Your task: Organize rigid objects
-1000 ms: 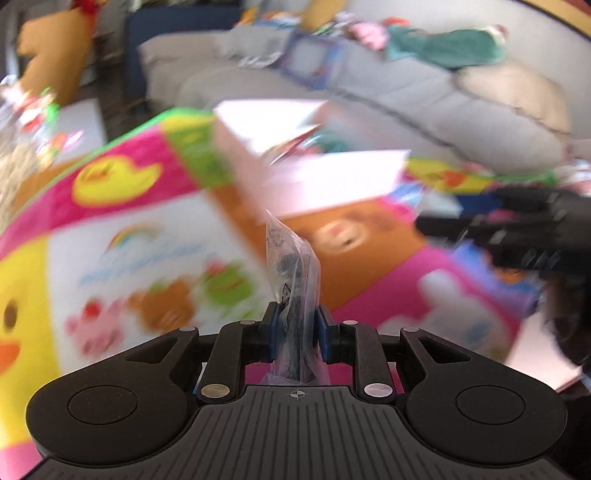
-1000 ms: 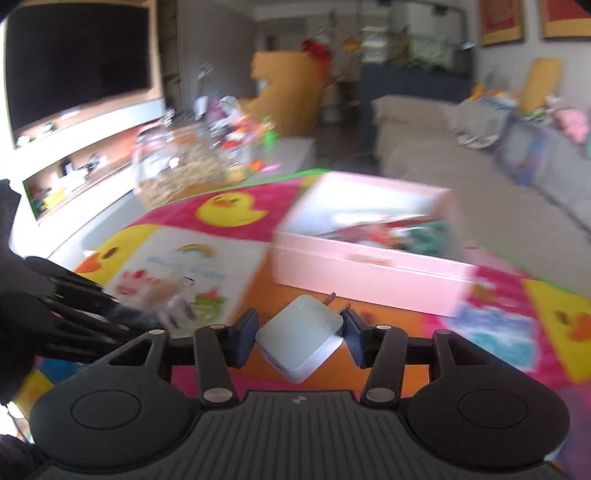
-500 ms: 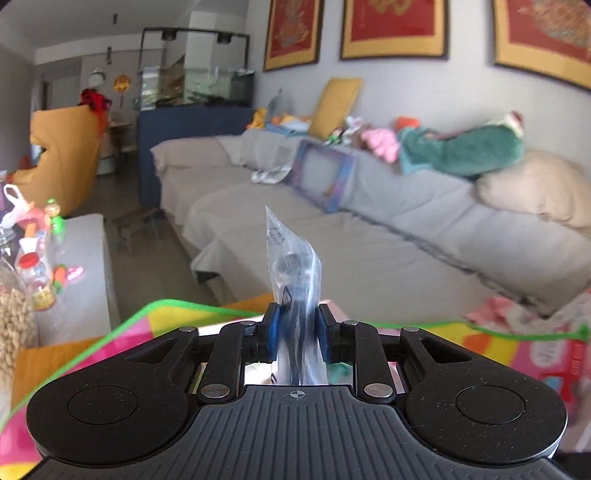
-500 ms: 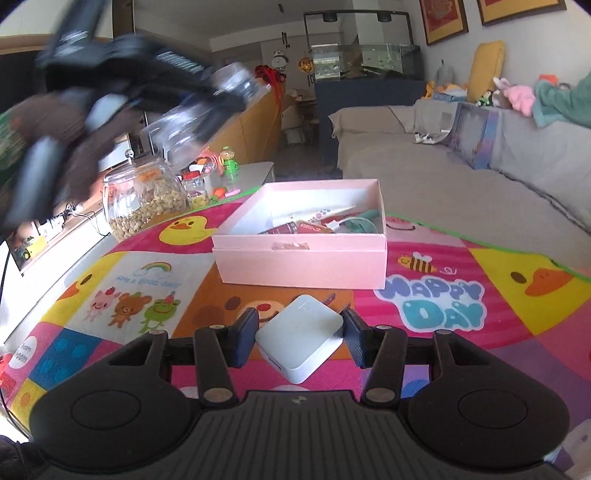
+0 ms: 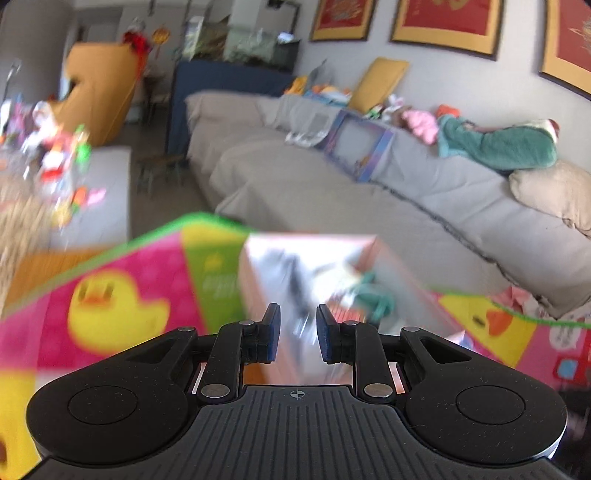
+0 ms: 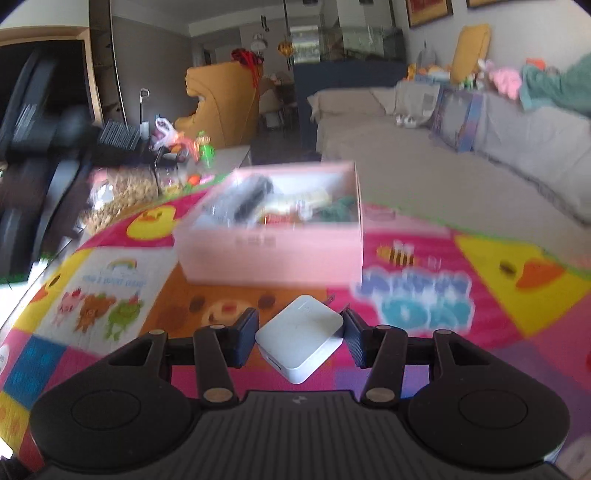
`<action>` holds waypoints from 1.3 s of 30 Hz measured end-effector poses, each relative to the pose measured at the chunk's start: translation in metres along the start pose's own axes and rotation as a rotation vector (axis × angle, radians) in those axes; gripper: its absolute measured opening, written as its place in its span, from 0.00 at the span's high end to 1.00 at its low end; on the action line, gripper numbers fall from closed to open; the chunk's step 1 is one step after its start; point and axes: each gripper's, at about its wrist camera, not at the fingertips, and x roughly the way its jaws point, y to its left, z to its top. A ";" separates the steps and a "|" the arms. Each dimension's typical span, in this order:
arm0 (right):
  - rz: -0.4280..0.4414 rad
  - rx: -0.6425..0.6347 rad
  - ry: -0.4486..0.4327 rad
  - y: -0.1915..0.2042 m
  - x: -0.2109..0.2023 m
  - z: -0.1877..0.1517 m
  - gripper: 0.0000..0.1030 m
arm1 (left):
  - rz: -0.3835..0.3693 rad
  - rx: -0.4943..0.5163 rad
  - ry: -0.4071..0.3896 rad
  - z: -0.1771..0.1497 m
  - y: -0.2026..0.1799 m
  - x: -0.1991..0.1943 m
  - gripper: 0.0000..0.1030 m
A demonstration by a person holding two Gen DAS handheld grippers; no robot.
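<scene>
white charger between right claw pads

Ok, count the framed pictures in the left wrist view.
3, in a row: left picture, middle picture, right picture, cut by the frame edge. More may be hidden.

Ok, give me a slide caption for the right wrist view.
Right gripper holds a white plug adapter above the colourful play mat, facing the pink box.

Landmark: long grey sofa along a pale wall.
Above sofa: red pictures in gold frames.
Sofa's far end: dark blue cabinet, orange armchair.
Light: daylight.
</scene>
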 end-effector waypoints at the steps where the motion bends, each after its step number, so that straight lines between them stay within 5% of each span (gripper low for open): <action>1: -0.013 -0.013 -0.023 0.003 0.000 0.010 0.52 | 0.006 -0.013 0.022 -0.009 0.005 -0.004 0.76; 6: -0.044 -0.021 -0.163 0.011 0.019 0.090 0.52 | 0.045 0.034 0.117 -0.045 0.021 -0.013 0.76; 12: -0.079 0.005 -0.143 0.019 0.059 0.135 0.50 | 0.078 0.114 0.160 -0.069 0.028 -0.023 0.76; 20: -0.046 -0.043 -0.012 0.035 0.054 0.065 0.45 | 0.118 0.201 0.249 -0.097 0.026 -0.025 0.75; 23: -0.042 -0.019 0.070 0.037 0.052 0.035 0.43 | 0.128 0.249 0.222 -0.103 0.010 -0.021 0.75; 28: -0.069 -0.019 0.177 0.035 0.064 0.000 0.43 | 0.103 0.208 0.233 -0.098 -0.004 -0.010 0.77; 30: -0.062 0.017 0.210 0.029 0.071 -0.005 0.41 | 0.091 0.180 0.235 -0.096 -0.007 -0.004 0.71; 37: -0.055 0.028 0.177 0.024 0.074 -0.012 0.30 | 0.046 0.228 0.252 -0.101 -0.033 0.014 0.08; 39: -0.073 0.029 0.163 0.022 0.075 -0.012 0.30 | 0.066 0.225 0.234 -0.104 -0.039 0.018 0.05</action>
